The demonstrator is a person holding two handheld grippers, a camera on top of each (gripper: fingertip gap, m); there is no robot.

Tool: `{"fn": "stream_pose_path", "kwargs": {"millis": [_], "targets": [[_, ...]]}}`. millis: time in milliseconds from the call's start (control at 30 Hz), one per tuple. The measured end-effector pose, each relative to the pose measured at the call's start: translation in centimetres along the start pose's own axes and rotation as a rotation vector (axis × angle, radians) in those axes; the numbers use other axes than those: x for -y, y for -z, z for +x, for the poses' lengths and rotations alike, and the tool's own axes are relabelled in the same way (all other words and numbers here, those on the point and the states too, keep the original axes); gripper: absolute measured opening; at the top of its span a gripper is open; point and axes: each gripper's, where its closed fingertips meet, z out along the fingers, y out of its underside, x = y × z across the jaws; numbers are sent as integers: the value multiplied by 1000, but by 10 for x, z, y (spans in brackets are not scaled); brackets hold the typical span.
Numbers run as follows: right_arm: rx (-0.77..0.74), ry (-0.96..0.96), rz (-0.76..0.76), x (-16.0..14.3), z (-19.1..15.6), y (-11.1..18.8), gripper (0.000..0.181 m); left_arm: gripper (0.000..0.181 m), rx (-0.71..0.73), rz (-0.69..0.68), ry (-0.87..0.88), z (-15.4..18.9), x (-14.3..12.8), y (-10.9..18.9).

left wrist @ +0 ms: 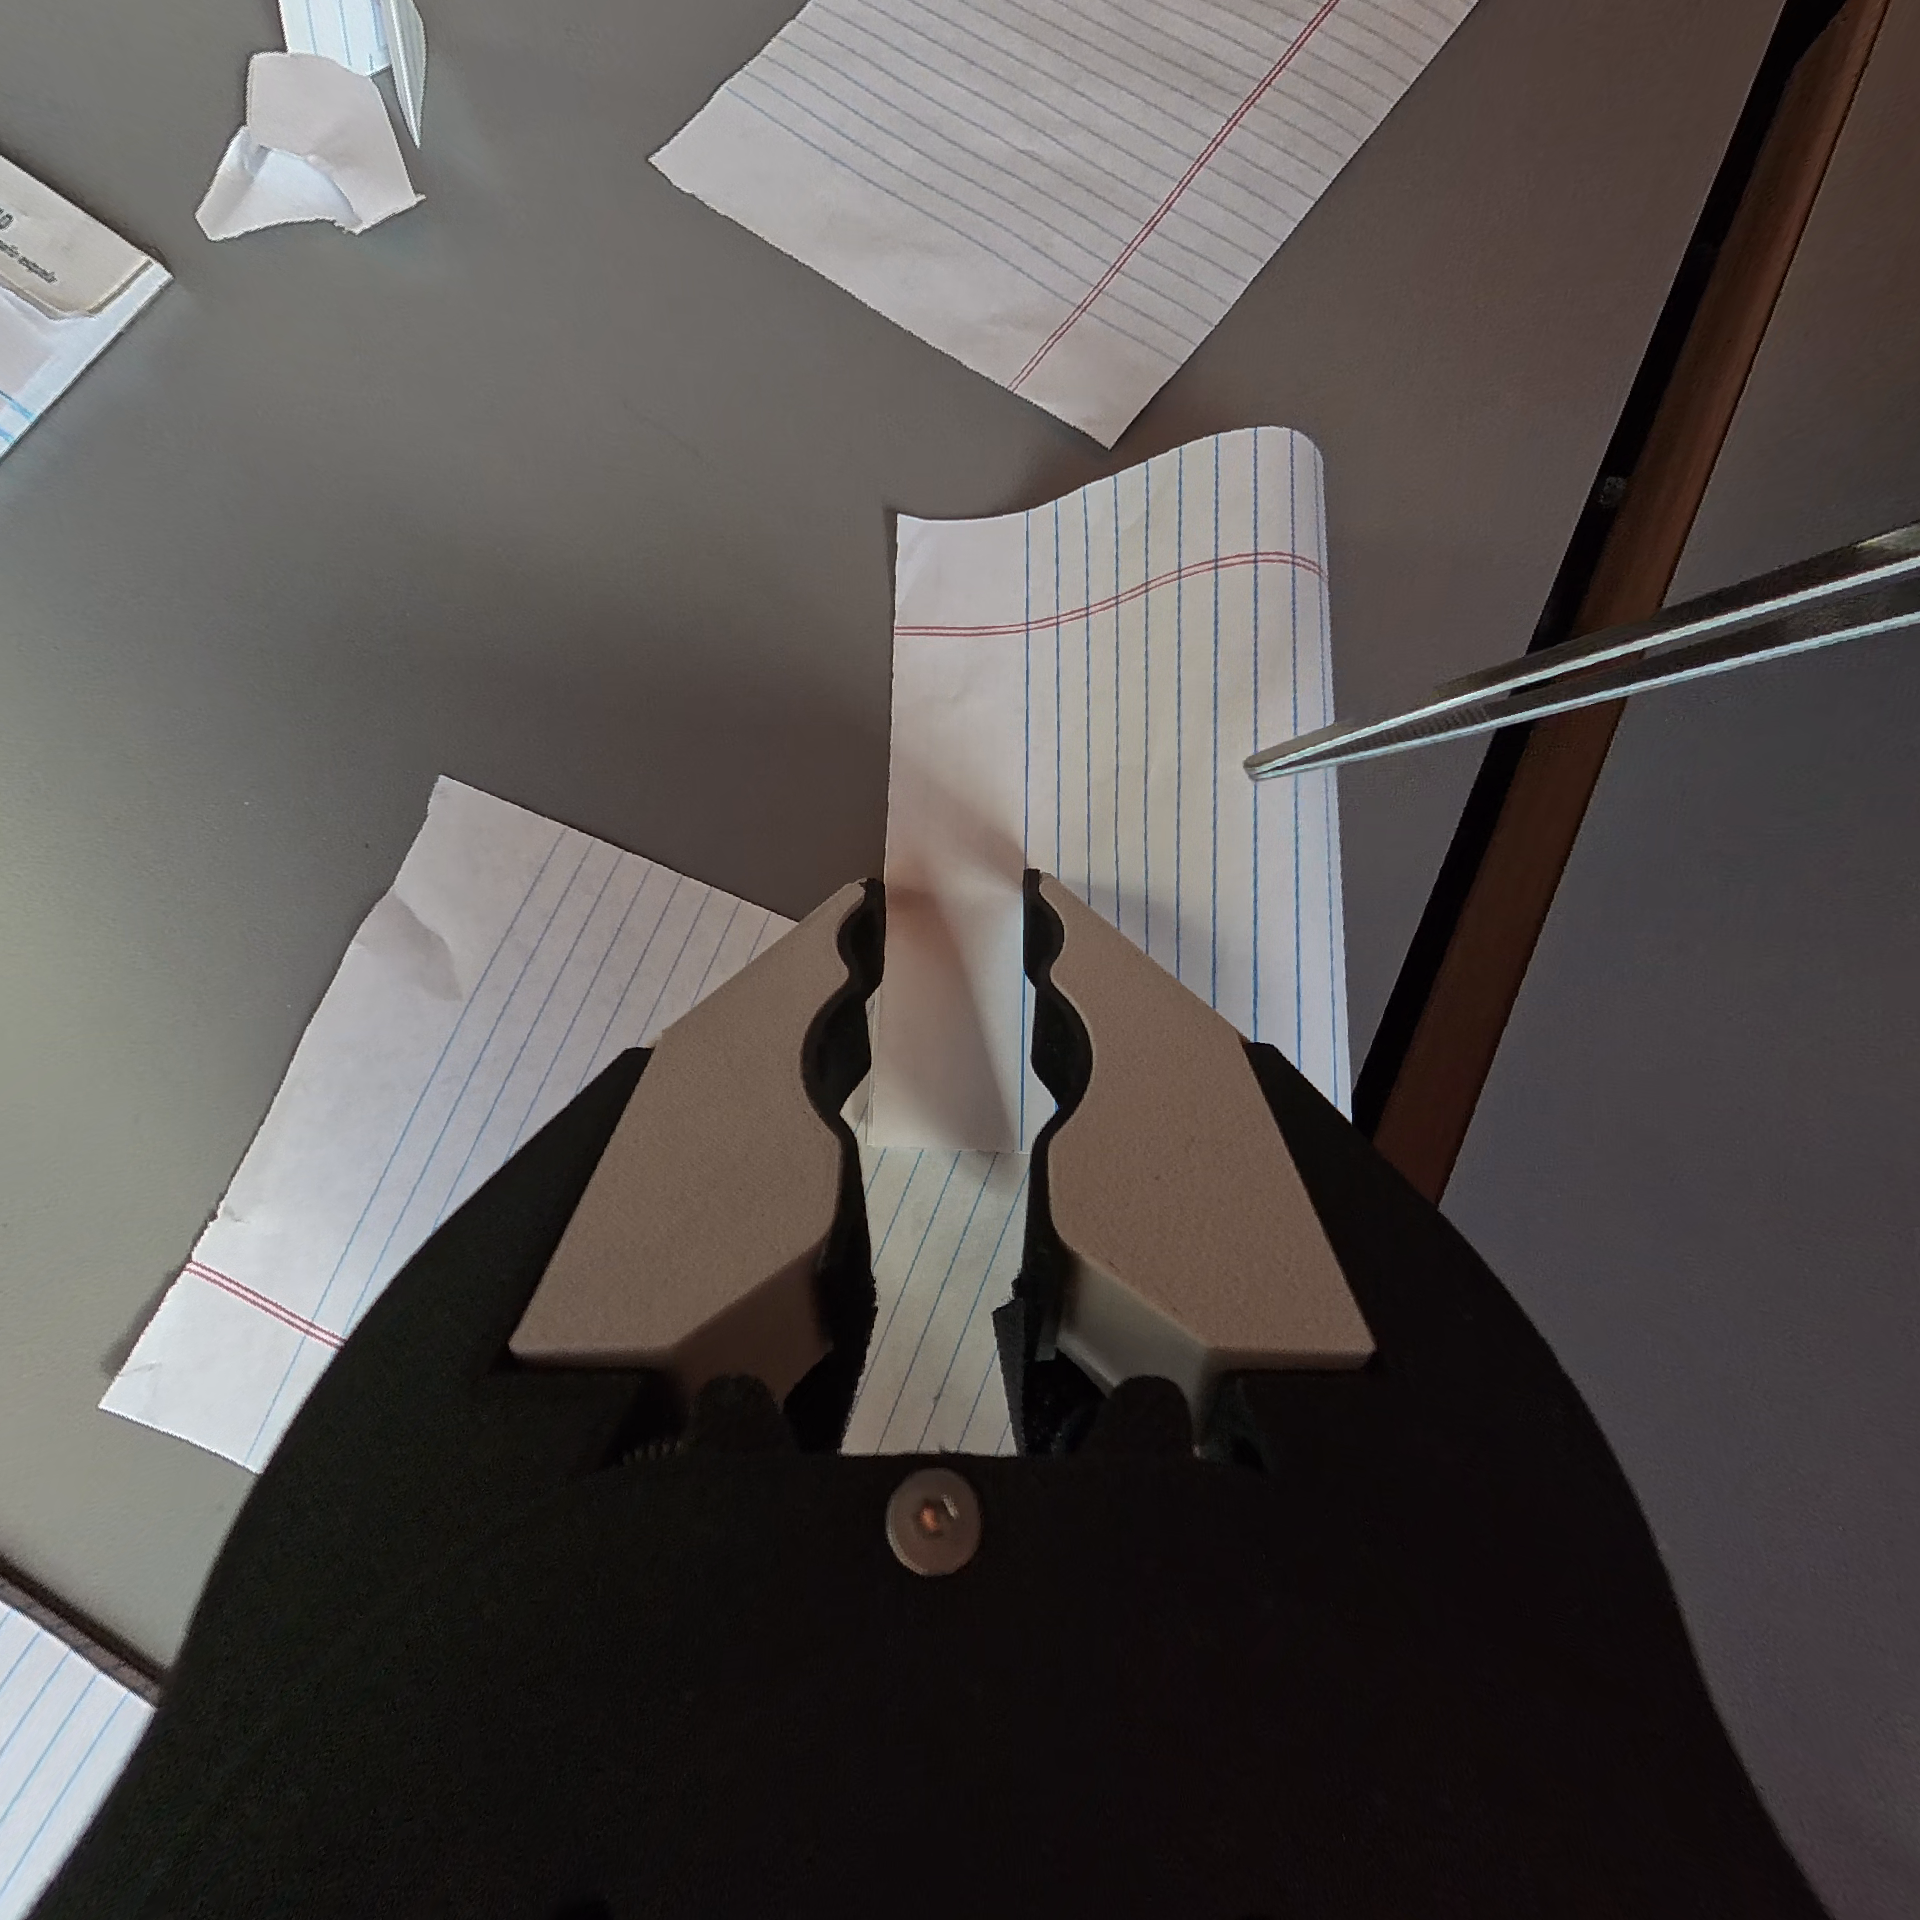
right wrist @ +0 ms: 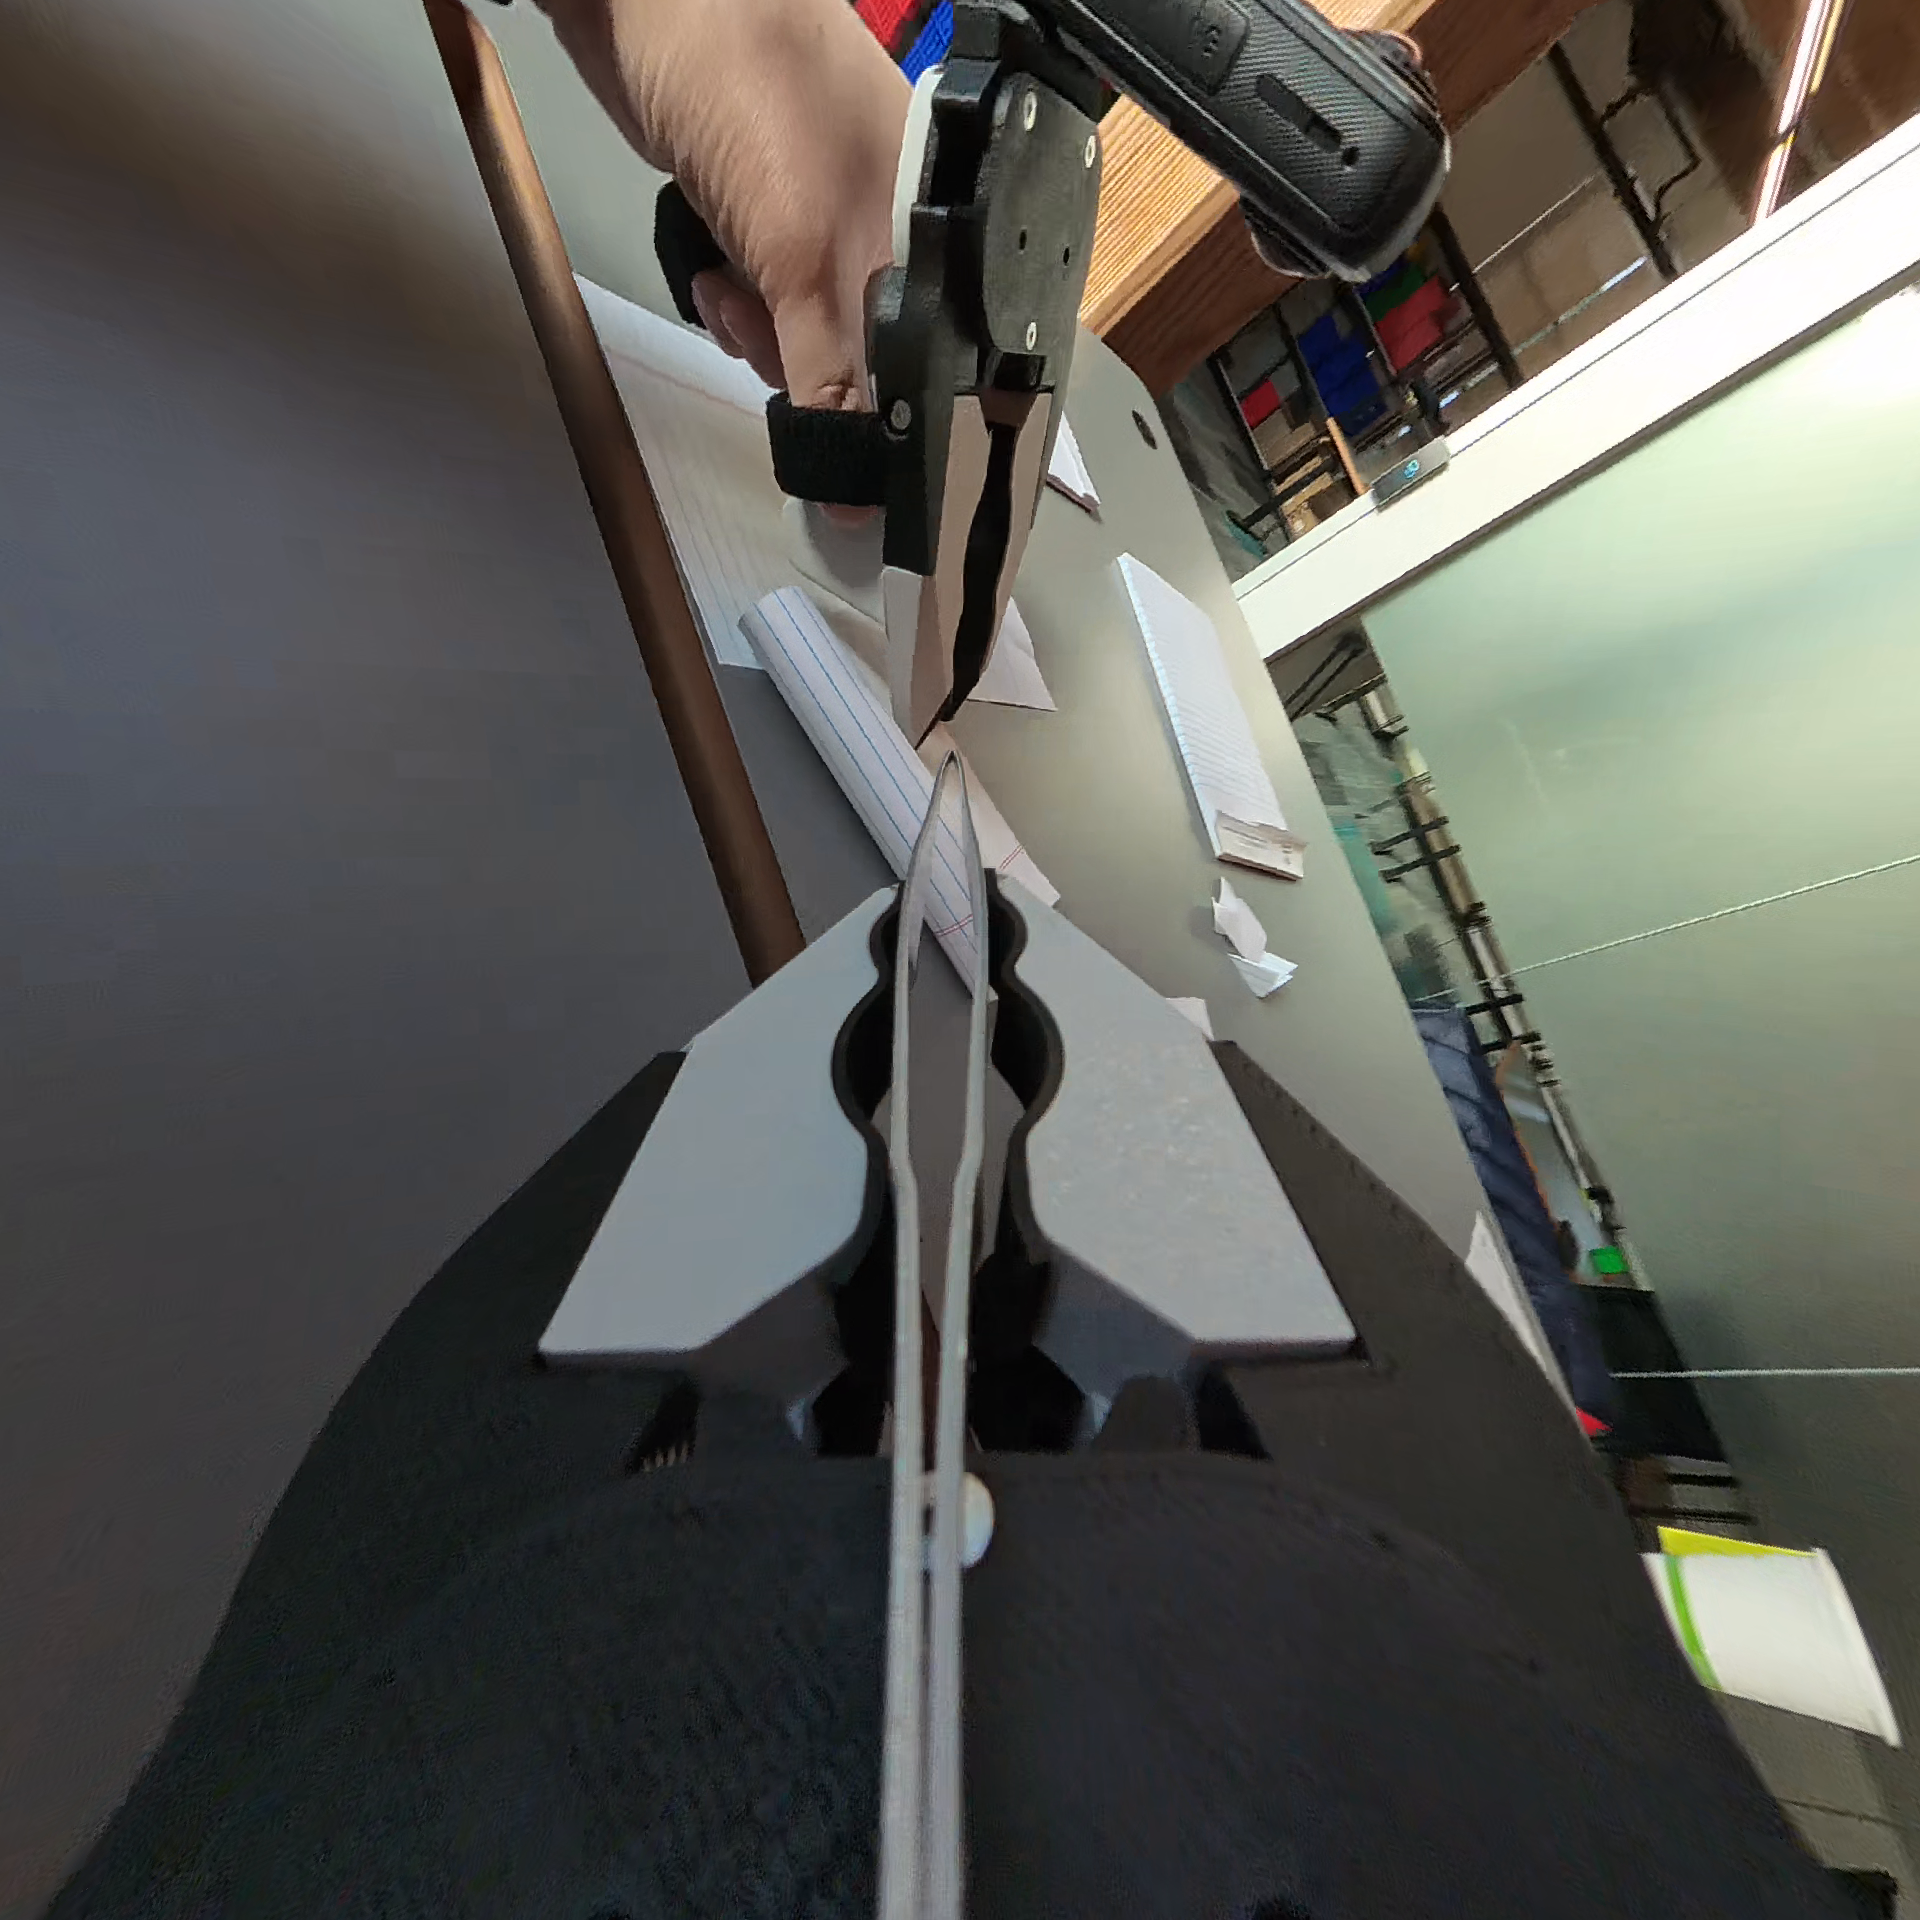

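Observation:
A lined paper sheet (left wrist: 1164,727), curled over along its right edge, lies on the grey table (left wrist: 468,540). My left gripper (left wrist: 951,881) stands over its blank strip with the jaws a little apart, and the sheet shows in the gap; nothing is clamped. In the right wrist view a hand (right wrist: 769,156) holds that gripper (right wrist: 940,722), tips at the sheet (right wrist: 831,686). My right gripper (right wrist: 940,894) is shut on metal tweezers (right wrist: 925,1143). Their closed tips hover over the sheet's right part in the left wrist view (left wrist: 1262,767), close to the left gripper's tips.
More lined sheets lie at the back (left wrist: 1039,187) and under the left gripper (left wrist: 416,1039). A crumpled scrap (left wrist: 301,156) and a notepad (left wrist: 62,312) sit far left. A brown wooden edge strip (left wrist: 1662,623) bounds the table on the right. A glass wall (right wrist: 1662,831) stands beyond. One gripper's finger ends stand about 15 cm off the other's. My left tips are roughly 20 cm from the crumpled scrap (left wrist: 301,156).

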Motion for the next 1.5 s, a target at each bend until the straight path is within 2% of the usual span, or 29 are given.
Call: {"fn": "stream_pose_path", "kwargs": {"millis": [200,600,1067,1500], "targets": [[-19,106,-13,-2,-8,-4,11,25,0,-2,-3,0,0,0],[36,128,-55,-12,-26,-7,11,25,-1,0,0,0,0,0],[13,156,-69,-13,-32,-1,12,25,4,8,6,-1,0,0],[-26,348,-78,-16,-39,4,10,25,5,5,8,-1,0,0]]}}
